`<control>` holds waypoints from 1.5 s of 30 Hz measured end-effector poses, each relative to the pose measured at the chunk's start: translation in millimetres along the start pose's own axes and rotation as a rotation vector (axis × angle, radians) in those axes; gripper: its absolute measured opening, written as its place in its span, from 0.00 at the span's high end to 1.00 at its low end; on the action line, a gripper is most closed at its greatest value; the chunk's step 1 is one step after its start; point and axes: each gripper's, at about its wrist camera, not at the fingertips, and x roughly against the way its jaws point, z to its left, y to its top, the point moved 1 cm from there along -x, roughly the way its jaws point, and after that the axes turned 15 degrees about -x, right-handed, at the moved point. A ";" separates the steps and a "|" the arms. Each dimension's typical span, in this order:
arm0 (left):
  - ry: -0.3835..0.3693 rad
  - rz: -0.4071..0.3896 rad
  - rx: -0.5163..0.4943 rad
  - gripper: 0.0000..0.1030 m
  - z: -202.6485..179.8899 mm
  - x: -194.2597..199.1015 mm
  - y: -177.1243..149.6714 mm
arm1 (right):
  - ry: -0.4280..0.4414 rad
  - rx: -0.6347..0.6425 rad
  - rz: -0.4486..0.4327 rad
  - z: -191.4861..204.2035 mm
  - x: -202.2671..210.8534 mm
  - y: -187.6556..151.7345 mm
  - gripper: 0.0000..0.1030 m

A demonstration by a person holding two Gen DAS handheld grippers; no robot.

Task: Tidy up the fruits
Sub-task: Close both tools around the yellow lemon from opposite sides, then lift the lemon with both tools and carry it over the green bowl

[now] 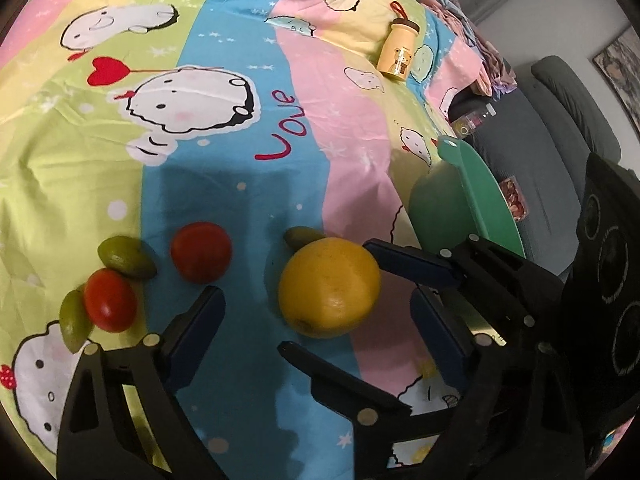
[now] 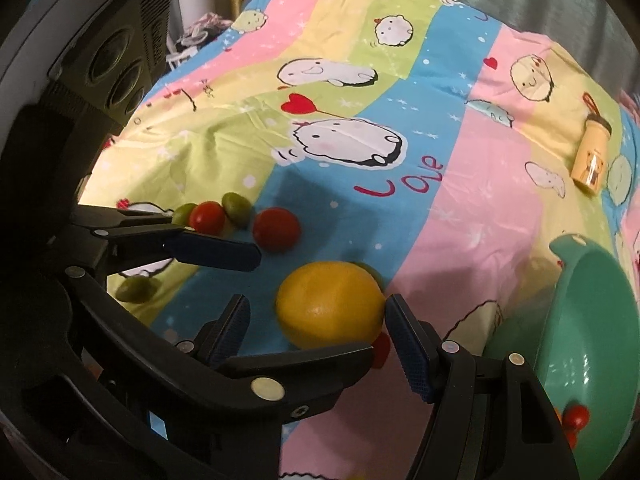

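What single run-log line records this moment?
right gripper: open, straddling round yellow orange | left gripper: open | green plastic bowl: beside

printed cloth sheet (image 1: 224, 184), glossy green plastic bowl (image 2: 592, 320), dimpled matt orange (image 2: 330, 310)

Your work surface is a bed (image 1: 240, 184) spread with a striped cartoon sheet (image 1: 344, 92) in pink, yellow, green and blue bands, printed with round white faces, red hearts and the word "Love".

Lying straight on it you have a big yellow citrus fruit (image 1: 329, 287) on the blue band, with a small green fruit (image 1: 301, 237) just behind it. To the left sits a red tomato (image 1: 201, 251), then a cluster: a second tomato (image 1: 110, 300) touching two green fruits (image 1: 126, 258). A green bowl (image 1: 448, 204) rests near the sheet's right edge, and a small yellow bottle (image 1: 398, 54) lies far back.
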 end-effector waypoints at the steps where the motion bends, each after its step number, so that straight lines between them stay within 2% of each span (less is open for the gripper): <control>1: -0.006 0.001 0.004 0.18 0.9 -0.2 -0.3 | -0.012 0.009 0.004 0.5 -2.1 1.0 0.31; 4: -0.007 0.009 0.016 0.21 3.7 -2.8 -0.7 | -0.041 0.039 0.017 2.2 -6.7 1.5 0.31; 8: -0.025 0.008 0.038 0.26 6.9 -3.6 -0.5 | -0.030 0.036 0.020 0.4 -8.8 2.3 0.32; 11: -0.060 0.012 0.042 0.35 5.0 -5.7 0.3 | -0.036 0.037 0.016 0.1 -10.4 2.0 0.33; 13: -0.083 0.019 0.036 0.47 1.6 -9.3 1.6 | -0.032 0.034 0.011 -0.8 -10.4 2.4 0.37; 14: -0.082 0.023 0.033 0.47 -0.3 -10.3 1.4 | -0.031 0.033 0.008 -1.4 -9.9 2.4 0.40; 27: -0.043 0.011 -0.010 0.47 -12.0 0.9 -0.7 | 0.027 -0.023 -0.030 -2.5 1.9 -1.6 0.40; 45: 0.021 -0.034 -0.115 0.47 -56.7 34.5 -5.8 | 0.067 -0.064 -0.131 4.2 52.3 -21.0 0.40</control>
